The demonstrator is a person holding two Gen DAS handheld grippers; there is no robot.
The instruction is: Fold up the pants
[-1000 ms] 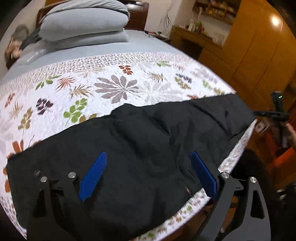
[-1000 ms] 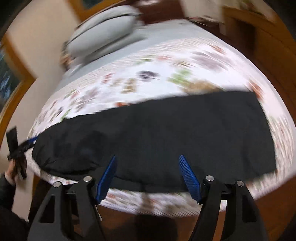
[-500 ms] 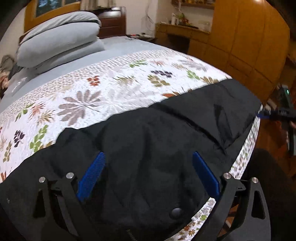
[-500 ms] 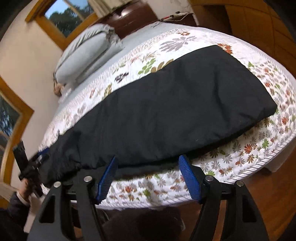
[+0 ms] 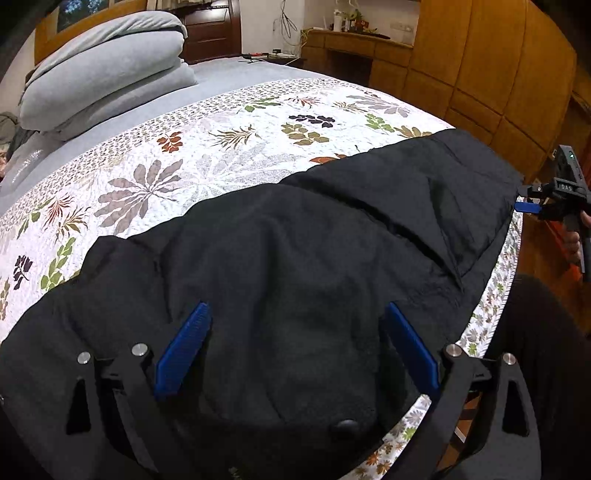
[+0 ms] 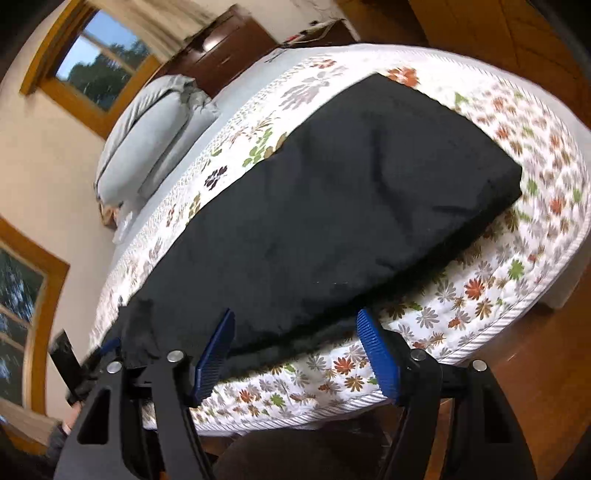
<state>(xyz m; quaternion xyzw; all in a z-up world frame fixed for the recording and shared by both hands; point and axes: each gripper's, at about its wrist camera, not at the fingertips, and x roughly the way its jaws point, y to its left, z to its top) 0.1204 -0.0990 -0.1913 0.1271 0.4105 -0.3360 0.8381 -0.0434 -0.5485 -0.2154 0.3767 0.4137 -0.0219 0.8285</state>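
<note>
Black pants (image 5: 295,258) lie stretched along the near edge of a bed, on a white leaf-print quilt (image 5: 221,147). My left gripper (image 5: 295,332) is open and hovers over the waist end, where a black button (image 5: 343,426) shows. My right gripper (image 6: 295,343) is open and empty, off the bed's edge near the leg end of the pants (image 6: 351,192). The right gripper also shows in the left wrist view (image 5: 543,203) at the far leg end. The left gripper (image 6: 92,354) shows blurred at the waist end in the right wrist view.
Folded grey bedding (image 5: 103,70) is stacked at the head of the bed. Wooden wardrobes (image 5: 480,66) stand beyond the far side, with a dark dresser (image 5: 214,33) behind. Windows (image 6: 99,62) are on the wall. Wooden floor (image 6: 535,350) lies below the bed edge.
Both grippers have shifted and tilted; the left one moved closer over the waist end, bringing the button into view. The right one dropped lower beside the bed edge. The pants lie as before.
</note>
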